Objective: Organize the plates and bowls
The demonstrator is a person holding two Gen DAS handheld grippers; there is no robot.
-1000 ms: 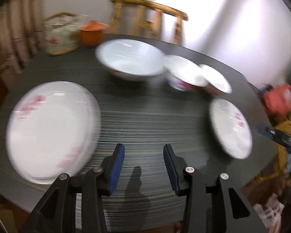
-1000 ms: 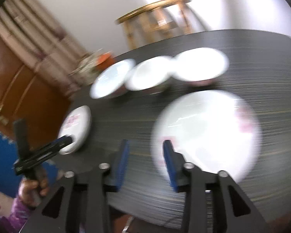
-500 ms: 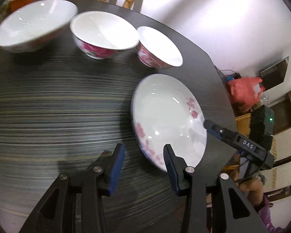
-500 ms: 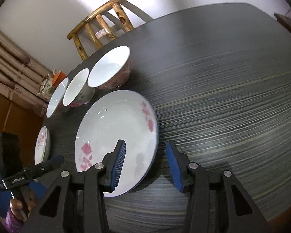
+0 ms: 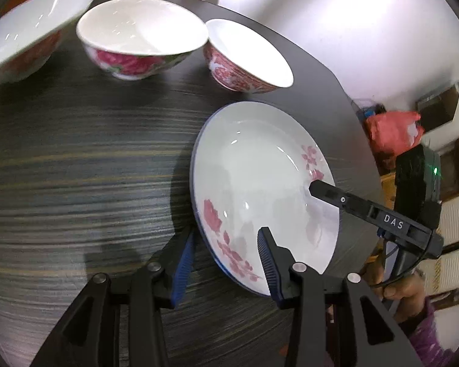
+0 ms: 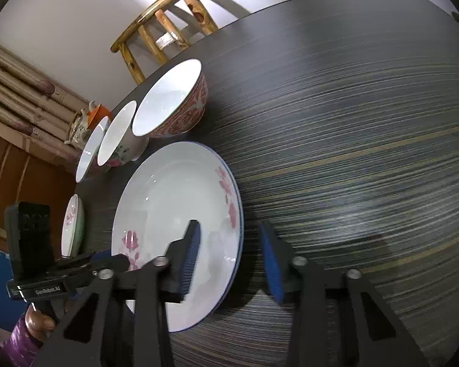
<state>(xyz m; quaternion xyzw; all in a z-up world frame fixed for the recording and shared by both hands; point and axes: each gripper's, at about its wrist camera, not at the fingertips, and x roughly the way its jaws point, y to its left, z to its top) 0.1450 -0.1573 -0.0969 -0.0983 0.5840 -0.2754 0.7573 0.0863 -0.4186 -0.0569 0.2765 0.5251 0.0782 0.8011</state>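
Note:
A white plate with pink flowers lies flat on the dark table. My left gripper is open and straddles its near left rim, one pad over the table and one over the plate. My right gripper straddles the opposite rim of the plate. Its jaws are closing with the rim between them, and a gap shows at both pads. One right finger reaches over the plate in the left wrist view. Three bowls stand in a row behind: small red, rose-patterned and large.
More flowered plates lie at the table's far left edge. A wooden chair stands behind the table, and an orange pot beyond the bowls. A hand in a purple sleeve holds the right gripper. A red bag sits off the table.
Both grippers have swung in and come down onto the flowered plate, each now astride its rim. The left view has left the plate stack behind. The right jaws stand narrower.

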